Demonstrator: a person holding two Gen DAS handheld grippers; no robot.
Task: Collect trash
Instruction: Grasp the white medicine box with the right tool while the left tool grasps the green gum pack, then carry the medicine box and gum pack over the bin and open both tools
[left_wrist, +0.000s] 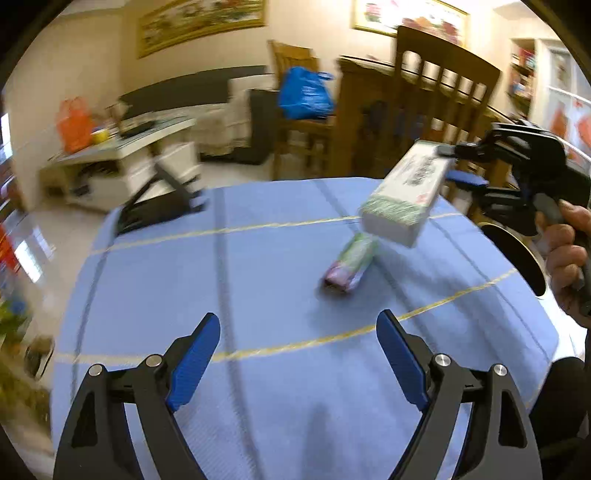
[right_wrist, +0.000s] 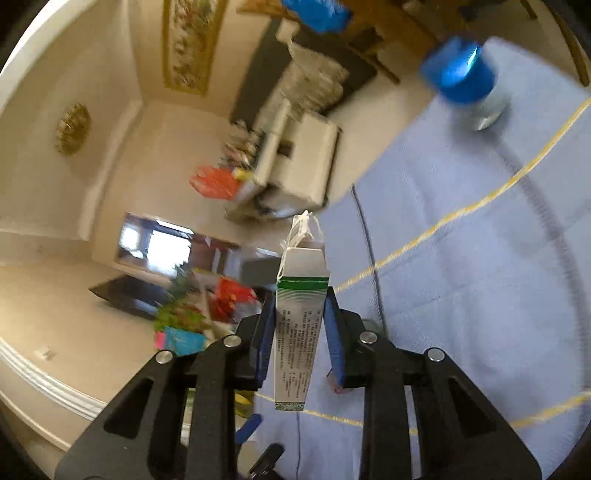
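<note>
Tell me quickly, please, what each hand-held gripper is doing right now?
Left hand-held gripper: open, holding nothing, above the blue tablecloth.
Right hand-held gripper: closed on the white-and-green carton, lifted off the table.

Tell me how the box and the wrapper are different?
The box is held up off the table in the right gripper; the wrapper lies on the blue cloth. The box is bigger with flat sides; the wrapper is small and crumpled. Both have green on them.

You see bright, warm indoor light, heavy motion blur across both views, fisheye bending, dark corners.
</note>
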